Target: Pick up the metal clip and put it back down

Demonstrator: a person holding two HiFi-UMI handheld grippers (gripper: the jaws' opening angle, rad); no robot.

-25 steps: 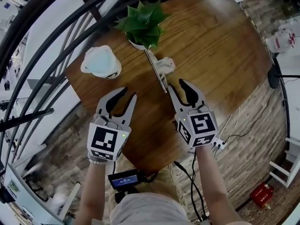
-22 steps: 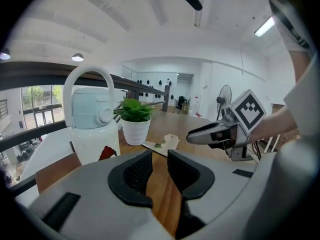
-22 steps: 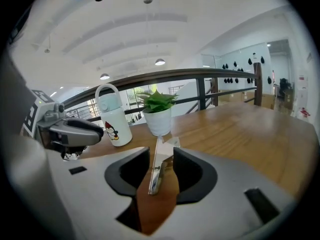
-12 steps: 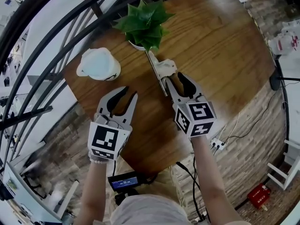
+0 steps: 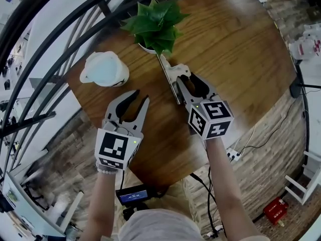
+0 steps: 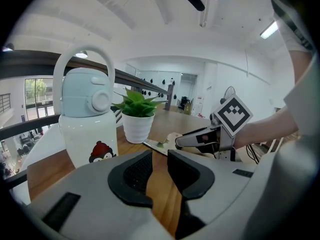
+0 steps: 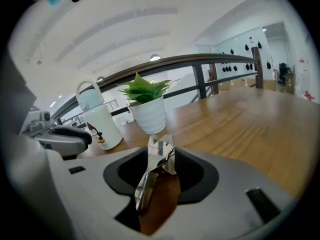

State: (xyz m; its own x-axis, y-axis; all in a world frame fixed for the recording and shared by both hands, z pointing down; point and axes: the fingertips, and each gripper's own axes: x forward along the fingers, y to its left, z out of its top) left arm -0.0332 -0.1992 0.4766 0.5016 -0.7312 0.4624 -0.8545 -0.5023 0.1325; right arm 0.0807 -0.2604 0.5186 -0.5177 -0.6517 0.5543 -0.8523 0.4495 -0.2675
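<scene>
The metal clip [image 5: 175, 73], shiny with a long flat strip, lies on the wooden table [image 5: 235, 49] just in front of the potted plant. My right gripper [image 5: 188, 80] is open, and its jaws have just been opening. The clip [image 7: 157, 156] stands between them, with no pad visibly pressing on it. My left gripper [image 5: 140, 97] hovers over the table to the left, open with nothing between its jaws [image 6: 159, 159]. In the left gripper view the right gripper [image 6: 200, 139] reaches to the clip [image 6: 170, 138].
A green plant in a white pot [image 5: 155, 24] stands right behind the clip. A white and pale blue bottle [image 5: 104, 68] with a handle is at the left. A dark railing [image 5: 60, 49] runs along the table's far left edge. A power strip and cables [image 5: 233, 154] lie on the floor.
My right gripper has moved forward and down to the clip, which now sits between its jaws. The left gripper has hardly moved.
</scene>
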